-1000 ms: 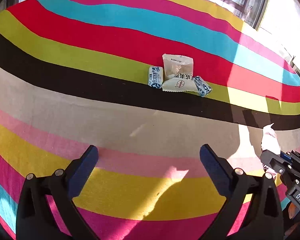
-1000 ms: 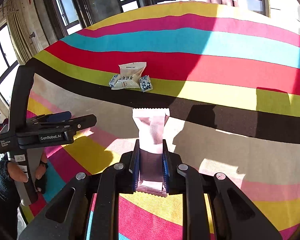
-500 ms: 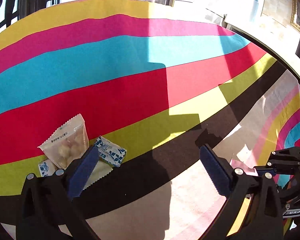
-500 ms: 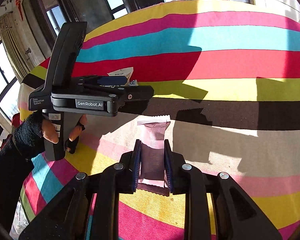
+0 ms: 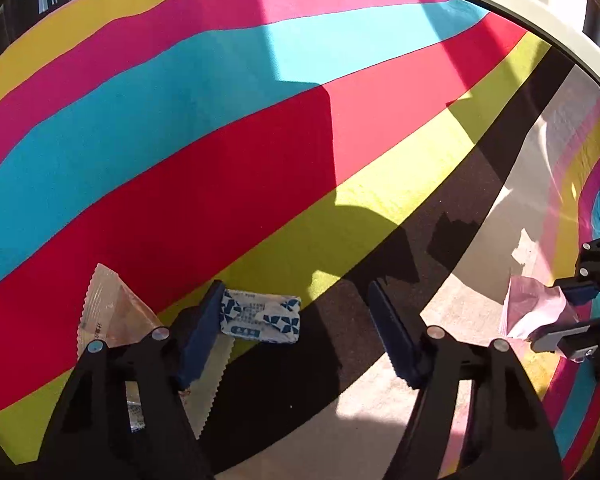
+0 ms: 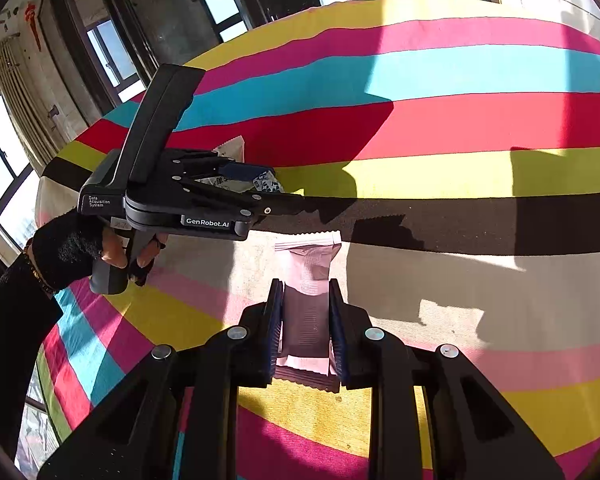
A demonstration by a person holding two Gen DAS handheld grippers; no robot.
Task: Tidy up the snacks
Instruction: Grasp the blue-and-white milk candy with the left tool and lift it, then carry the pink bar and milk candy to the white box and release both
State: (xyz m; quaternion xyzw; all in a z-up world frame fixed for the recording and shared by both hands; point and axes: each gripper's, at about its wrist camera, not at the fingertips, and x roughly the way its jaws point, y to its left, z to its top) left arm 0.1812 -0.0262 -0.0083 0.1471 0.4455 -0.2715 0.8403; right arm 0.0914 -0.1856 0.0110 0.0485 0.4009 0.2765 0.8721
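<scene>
A small pile of snacks lies on the striped cloth [image 5: 220,152]. In it are a blue-and-white candy [image 5: 260,316], a clear packet [image 5: 108,312] and a white packet with a saw-tooth edge [image 5: 210,384]. My left gripper [image 5: 296,292] points down over the pile and its jaws are closing. The candy lies between them against the left finger, while the right finger stands well off it. From the right wrist view the left gripper [image 6: 284,188] reaches in from the left over the candy [image 6: 265,181]. My right gripper [image 6: 306,292] is shut on a pink wrapper [image 6: 306,276] above the beige stripe.
A gloved hand [image 6: 72,244] holds the left gripper's handle. Windows [image 6: 112,56] and a wall stand beyond the cloth's far edge. A pale ledge [image 5: 540,28] runs past the cloth's upper right. Hard shadows cross the black and yellow stripes.
My left gripper swung over to the snack pile and rolled, and its jaws narrowed around the blue-and-white candy. The right gripper stayed put with the pink wrapper.
</scene>
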